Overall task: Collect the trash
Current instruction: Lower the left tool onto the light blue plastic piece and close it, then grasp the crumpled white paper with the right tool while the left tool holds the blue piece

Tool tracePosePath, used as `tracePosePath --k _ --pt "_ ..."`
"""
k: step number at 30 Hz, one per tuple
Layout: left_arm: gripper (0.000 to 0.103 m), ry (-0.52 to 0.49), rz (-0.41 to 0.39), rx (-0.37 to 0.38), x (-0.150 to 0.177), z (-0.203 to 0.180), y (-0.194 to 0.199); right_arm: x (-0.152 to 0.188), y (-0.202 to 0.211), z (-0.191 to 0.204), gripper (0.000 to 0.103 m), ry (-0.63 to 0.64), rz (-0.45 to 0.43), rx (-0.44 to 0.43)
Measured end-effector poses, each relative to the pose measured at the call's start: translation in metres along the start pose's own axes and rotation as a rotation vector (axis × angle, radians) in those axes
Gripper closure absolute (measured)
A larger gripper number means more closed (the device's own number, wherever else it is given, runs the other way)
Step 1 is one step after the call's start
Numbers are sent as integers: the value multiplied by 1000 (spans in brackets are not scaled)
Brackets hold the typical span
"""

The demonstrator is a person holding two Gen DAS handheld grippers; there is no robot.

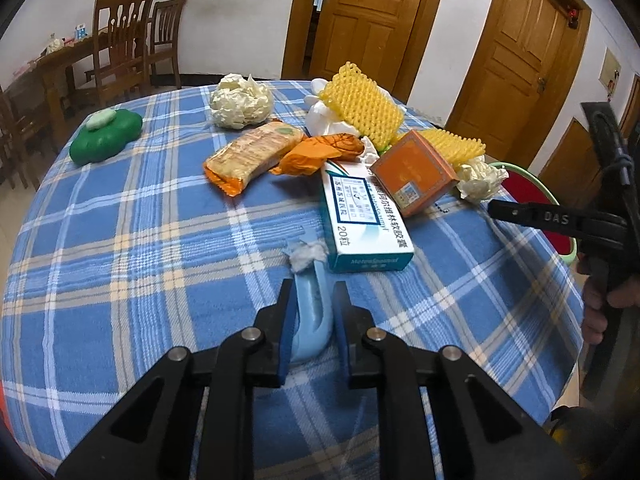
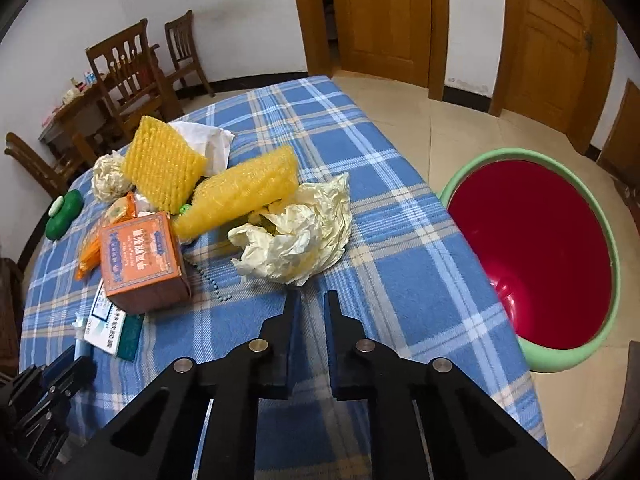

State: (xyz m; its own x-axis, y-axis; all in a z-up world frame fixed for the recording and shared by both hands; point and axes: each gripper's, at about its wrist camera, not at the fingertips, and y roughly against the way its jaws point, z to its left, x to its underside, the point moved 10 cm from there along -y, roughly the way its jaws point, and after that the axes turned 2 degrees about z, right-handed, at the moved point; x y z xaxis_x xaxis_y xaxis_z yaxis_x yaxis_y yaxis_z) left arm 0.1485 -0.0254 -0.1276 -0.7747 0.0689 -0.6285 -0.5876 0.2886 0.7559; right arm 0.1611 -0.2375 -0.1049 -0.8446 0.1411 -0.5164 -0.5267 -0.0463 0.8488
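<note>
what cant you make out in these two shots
- Light blue item in the left gripper, left wrist view: its near end sits behind the pads, so what it is stays unclear.
- Red bin, right wrist view: the table edge hides its near side.
- White medicine box, right wrist view: mostly under the orange box.
- Small print on both boxes: too small.

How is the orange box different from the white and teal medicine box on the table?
The orange box is short and squarish, while the white and teal medicine box is long and flat. The orange box leans tilted on the medicine box; the medicine box lies flat on the blue plaid tablecloth. Both are printed cardboard boxes, touching each other; neither gripper holds either.
</note>
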Motion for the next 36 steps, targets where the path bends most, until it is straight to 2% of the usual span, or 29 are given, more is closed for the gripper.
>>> tracePosePath --k 6,15,22,31,36 --pt "85 21 -37 -12 -3 -3 15 2 23 2 95 35 -46 -17" --pt "85 51 -86 -28 -14 -8 40 5 58 -1 96 35 -103 -98" --pt "85 59 -119 1 -25 -19 56 0 84 2 96 62 -164 -147" --pt "85 61 -148 76 -43 -40 69 -6 113 -7 96 60 -248 -180" --pt "85 54 -143 55 -48 -44 67 -10 105 -9 96 62 -224 -207"
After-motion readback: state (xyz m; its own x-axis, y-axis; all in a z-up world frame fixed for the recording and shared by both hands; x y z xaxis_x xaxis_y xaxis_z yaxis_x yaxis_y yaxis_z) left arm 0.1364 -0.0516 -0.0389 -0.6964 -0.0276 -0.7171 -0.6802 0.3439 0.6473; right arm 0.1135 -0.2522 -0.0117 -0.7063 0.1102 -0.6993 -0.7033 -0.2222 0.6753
